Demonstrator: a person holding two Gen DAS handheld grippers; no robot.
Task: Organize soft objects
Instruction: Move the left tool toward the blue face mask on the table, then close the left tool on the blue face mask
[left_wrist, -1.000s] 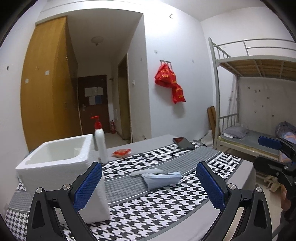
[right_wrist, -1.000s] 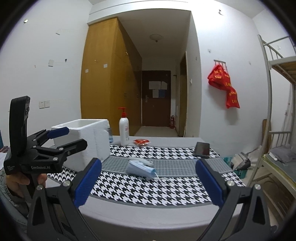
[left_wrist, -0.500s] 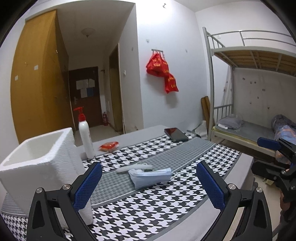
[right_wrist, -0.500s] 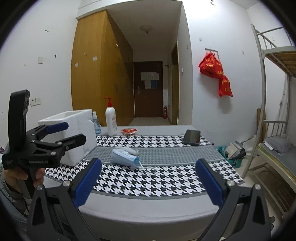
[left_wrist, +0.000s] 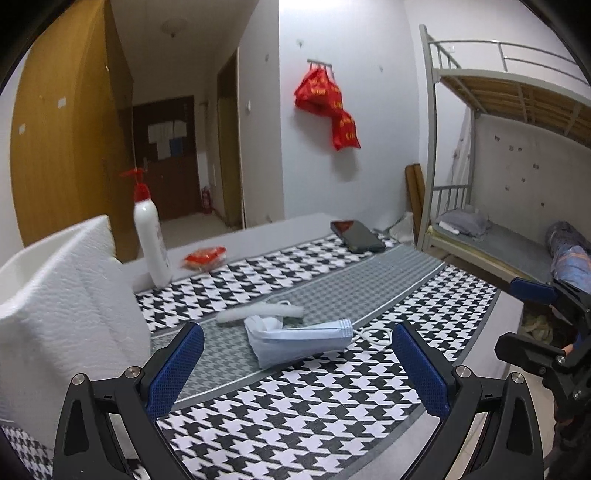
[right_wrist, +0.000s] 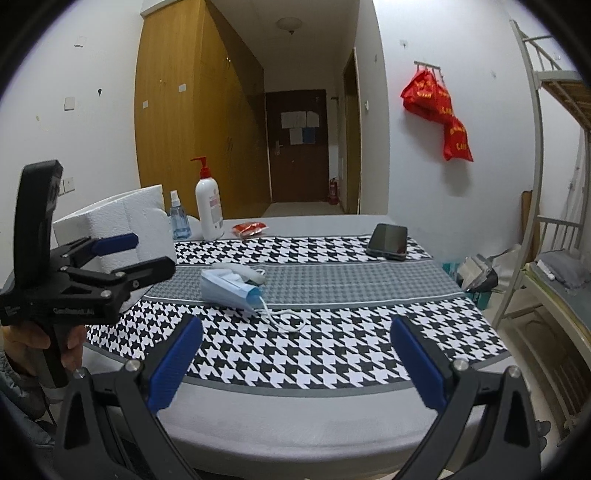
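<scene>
A stack of light blue face masks (left_wrist: 299, 341) (right_wrist: 231, 291) lies on the grey stripe of the houndstooth cloth, with white ear loops trailing toward the front. A white roll-like piece (left_wrist: 258, 312) (right_wrist: 240, 271) lies just behind it. My left gripper (left_wrist: 297, 373) is open, low over the cloth, just short of the masks. My right gripper (right_wrist: 295, 360) is open too, near the table's front edge, farther from the masks. A white foam box (left_wrist: 62, 306) (right_wrist: 118, 218) stands at the left.
A pump bottle (left_wrist: 149, 240) (right_wrist: 208, 205), a small blue spray bottle (right_wrist: 179, 219), a red packet (left_wrist: 205, 256) (right_wrist: 249, 229) and a black phone (left_wrist: 356, 236) (right_wrist: 388, 240) sit toward the back. A bunk bed (left_wrist: 498, 155) stands to the right.
My left gripper has moved forward and down toward the masks, which now look larger. The right gripper has come slightly closer to the table. Both stay open.
</scene>
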